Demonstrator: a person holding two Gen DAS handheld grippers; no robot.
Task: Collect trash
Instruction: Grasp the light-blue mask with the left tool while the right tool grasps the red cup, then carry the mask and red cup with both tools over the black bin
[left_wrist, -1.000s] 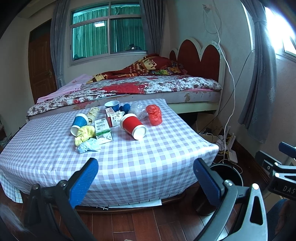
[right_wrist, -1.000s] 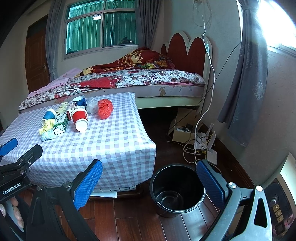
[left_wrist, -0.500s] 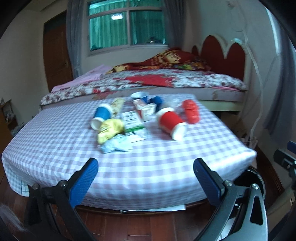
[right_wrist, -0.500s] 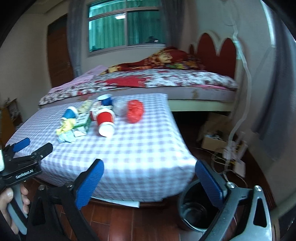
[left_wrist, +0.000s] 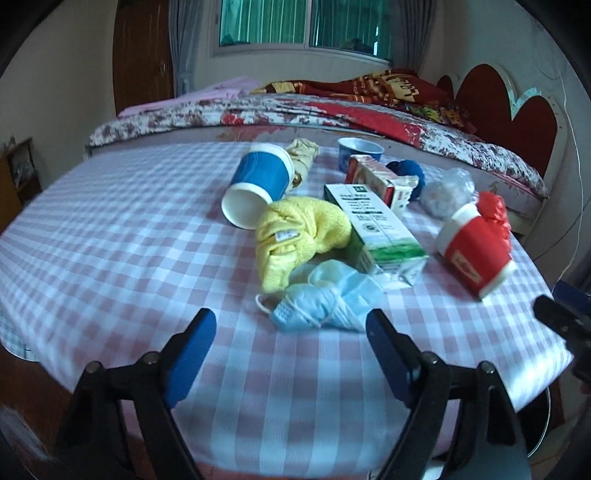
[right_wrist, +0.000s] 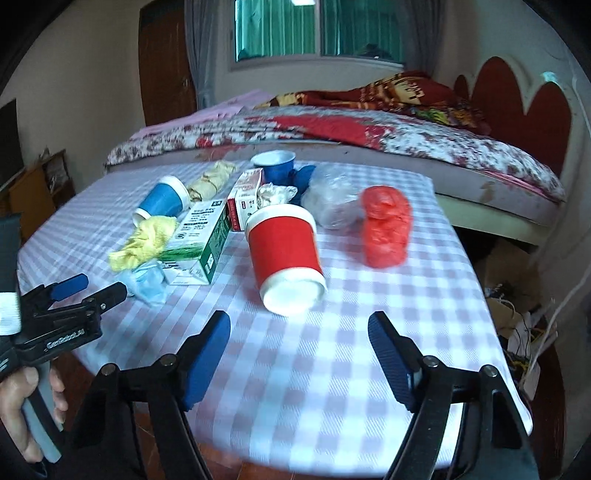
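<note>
Honestly nothing's collected yet as far as I can tell. The whole pile sits toward the far side of the checkered tabletop: tipped red paper cup, blue paper cup, green-and-white carton, yellow cloth, crumpled blue face mask, red plastic bag. Left gripper hovers near the front edge, fingers spread, just short of the mask. Right gripper is spread wide too, empty, lined up on the red cup. I'd guess those two go first.
</note>
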